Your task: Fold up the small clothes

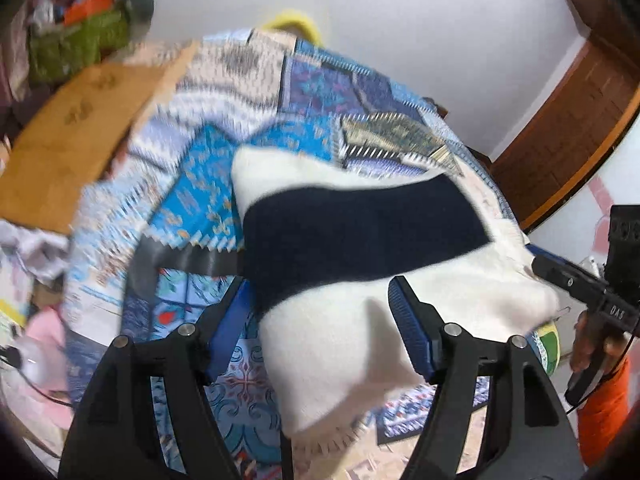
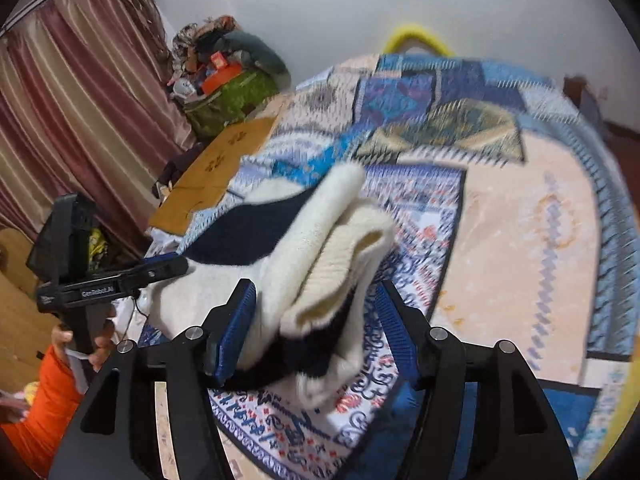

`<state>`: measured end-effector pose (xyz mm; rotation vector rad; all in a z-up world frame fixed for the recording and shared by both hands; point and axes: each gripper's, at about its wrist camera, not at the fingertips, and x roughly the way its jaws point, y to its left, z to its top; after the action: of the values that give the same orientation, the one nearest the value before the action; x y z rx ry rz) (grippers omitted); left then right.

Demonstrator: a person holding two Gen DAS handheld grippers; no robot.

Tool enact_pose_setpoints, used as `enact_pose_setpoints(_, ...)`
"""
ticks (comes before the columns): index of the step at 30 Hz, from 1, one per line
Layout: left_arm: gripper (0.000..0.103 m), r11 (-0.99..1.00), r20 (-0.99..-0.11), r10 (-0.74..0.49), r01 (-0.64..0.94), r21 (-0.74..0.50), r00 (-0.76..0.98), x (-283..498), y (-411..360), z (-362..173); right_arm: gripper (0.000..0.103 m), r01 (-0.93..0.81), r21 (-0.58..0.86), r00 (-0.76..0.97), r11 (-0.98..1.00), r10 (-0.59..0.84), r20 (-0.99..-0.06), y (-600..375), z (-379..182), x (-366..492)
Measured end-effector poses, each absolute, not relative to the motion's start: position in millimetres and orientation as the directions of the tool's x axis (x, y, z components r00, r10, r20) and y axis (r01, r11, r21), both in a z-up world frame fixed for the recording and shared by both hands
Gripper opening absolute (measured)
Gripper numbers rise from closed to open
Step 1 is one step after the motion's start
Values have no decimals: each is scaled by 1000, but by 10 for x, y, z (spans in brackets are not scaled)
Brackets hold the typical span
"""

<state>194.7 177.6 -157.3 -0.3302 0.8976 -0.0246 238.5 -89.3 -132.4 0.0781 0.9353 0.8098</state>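
Note:
A folded cream and navy knit garment [image 1: 360, 264] is held between both grippers above a patterned blue bedspread [image 1: 224, 200]. In the left wrist view my left gripper [image 1: 320, 300] stands with jaws apart around the garment's near edge. My right gripper [image 1: 560, 276] touches its right end. In the right wrist view the garment [image 2: 320, 256] shows as a stack of folded layers. My right gripper [image 2: 316, 300] has its jaws apart on either side of it. My left gripper [image 2: 160, 272] reaches in from the left and touches the cloth's edge.
A brown cardboard sheet [image 1: 76, 136] lies on the bed's left side, with a green bag of clutter [image 2: 228, 100] behind it. A yellow ring [image 2: 416, 38] sits at the far end. Pink curtains [image 2: 80, 112] hang at the left, and a wooden door [image 1: 568, 120] is at the right.

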Motion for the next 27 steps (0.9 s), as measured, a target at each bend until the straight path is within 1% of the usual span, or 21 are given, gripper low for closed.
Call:
enact_pose_setpoints(5, 69, 978, -684, -75, -79, -191, 725, 1666, 1563, -964, 59, -614, 362, 418, 702, 678, -605, -1042, -858, 2195)
enact_pose_setpoints(8, 69, 986, -609, -50, -57, -156, 792, 1412, 1425, -570, 59, -639, 337, 470, 692, 697, -542, -1104, -569, 2014)
enact_pose_setpoints(11, 69, 994, -505, -14, -41, -97, 863, 1098, 1220, -190, 59, -676, 292, 519, 677, 718, -463, -1112, -271, 1776)
enact_pose_setpoints(16, 69, 997, -367, -1, -27, -71, 930, 641, 958, 196, 59, -717, 219, 584, 661, 742, -328, -1142, 122, 1316)
enact_pose_setpoints(20, 70, 998, -288, 28, -43, -46, 957, 346, 793, 328, 59, -723, 154, 634, 674, 735, -241, -1168, 304, 963)
enact_pose_setpoints(22, 72, 997, -259, 50, -61, -37, 965, 222, 729, 357, 60, -717, 123, 657, 686, 724, -208, -1170, 358, 801)
enact_pose_setpoints(24, 83, 996, -237, 64, -76, -42, 969, 109, 682, 375, 63, -706, 93, 681, 702, 709, -186, -1164, 393, 663)
enact_pose_setpoints(25, 86, 996, -229, 68, -80, -45, 971, 79, 663, 368, 65, -701, 81, 689, 709, 702, -180, -1160, 395, 620)
enact_pose_setpoints(27, 95, 995, -213, 83, -94, -44, 974, -13, 625, 365, 76, -685, 62, 709, 725, 684, -170, -1152, 396, 540)
